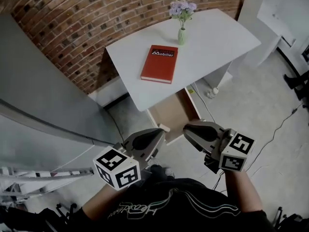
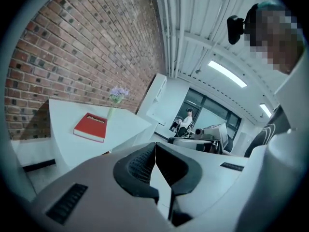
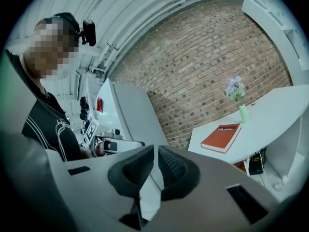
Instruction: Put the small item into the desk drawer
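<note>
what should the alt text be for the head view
A person holds the left tool and right tool, both shut, over the floor before a white desk whose drawer is pulled open. A red book and a vase of purple flowers sit on it.

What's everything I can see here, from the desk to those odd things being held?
desk: one, white, by the brick wall
book: one, red, flat on the desk
vase: one, pale green, on the desk beyond the book
flowers: one bunch, purple, in the vase
drawer: one, pale wood inside, pulled open below the desk's near edge
left gripper: one, grey, jaws shut, empty
right gripper: one, grey, jaws shut, empty
</note>
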`<state>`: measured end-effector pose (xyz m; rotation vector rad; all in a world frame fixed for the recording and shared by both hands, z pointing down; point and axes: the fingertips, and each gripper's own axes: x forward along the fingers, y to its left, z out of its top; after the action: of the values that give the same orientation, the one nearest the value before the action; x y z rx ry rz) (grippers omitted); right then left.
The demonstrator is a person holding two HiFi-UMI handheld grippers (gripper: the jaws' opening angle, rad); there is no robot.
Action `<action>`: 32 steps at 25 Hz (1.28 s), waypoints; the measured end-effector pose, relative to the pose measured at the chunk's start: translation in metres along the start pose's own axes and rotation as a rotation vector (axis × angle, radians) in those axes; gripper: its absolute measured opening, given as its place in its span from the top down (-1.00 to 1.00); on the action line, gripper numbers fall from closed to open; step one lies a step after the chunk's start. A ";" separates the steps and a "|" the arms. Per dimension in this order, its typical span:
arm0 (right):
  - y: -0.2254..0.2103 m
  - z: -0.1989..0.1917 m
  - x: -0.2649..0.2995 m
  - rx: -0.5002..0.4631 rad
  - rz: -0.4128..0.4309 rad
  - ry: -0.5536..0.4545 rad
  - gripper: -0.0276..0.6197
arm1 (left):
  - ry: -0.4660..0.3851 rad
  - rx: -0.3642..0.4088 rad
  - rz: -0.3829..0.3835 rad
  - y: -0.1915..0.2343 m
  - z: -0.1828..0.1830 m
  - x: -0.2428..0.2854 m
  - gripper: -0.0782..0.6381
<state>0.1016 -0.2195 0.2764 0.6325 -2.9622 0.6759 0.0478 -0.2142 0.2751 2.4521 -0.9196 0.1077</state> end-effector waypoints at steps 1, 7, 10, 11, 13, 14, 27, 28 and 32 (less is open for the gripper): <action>0.008 0.005 -0.004 -0.001 0.009 -0.006 0.73 | -0.005 0.014 -0.011 -0.008 0.007 -0.003 0.72; 0.045 0.026 -0.030 -0.055 0.005 -0.029 0.73 | -0.045 0.071 -0.058 -0.047 0.026 -0.015 0.72; 0.052 0.035 -0.031 -0.091 -0.015 -0.019 0.74 | -0.067 0.105 -0.069 -0.055 0.038 -0.020 0.72; 0.054 0.038 -0.032 -0.105 -0.009 -0.036 0.74 | -0.069 0.112 -0.069 -0.059 0.042 -0.021 0.72; 0.054 0.043 -0.033 -0.121 -0.004 -0.059 0.74 | -0.067 0.125 -0.066 -0.063 0.046 -0.022 0.72; 0.054 0.043 -0.033 -0.120 -0.007 -0.057 0.74 | -0.067 0.133 -0.066 -0.064 0.047 -0.022 0.72; 0.050 0.030 -0.023 -0.095 -0.023 0.010 0.74 | -0.072 0.121 -0.056 -0.052 0.037 -0.017 0.72; 0.049 0.029 -0.022 -0.100 -0.021 0.003 0.74 | -0.073 0.120 -0.056 -0.051 0.035 -0.017 0.72; 0.045 0.027 -0.021 -0.120 -0.001 -0.029 0.74 | -0.073 0.120 -0.028 -0.044 0.030 -0.014 0.72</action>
<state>0.1041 -0.1858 0.2306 0.6396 -3.0006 0.4878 0.0618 -0.1927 0.2262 2.5946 -0.9341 0.0653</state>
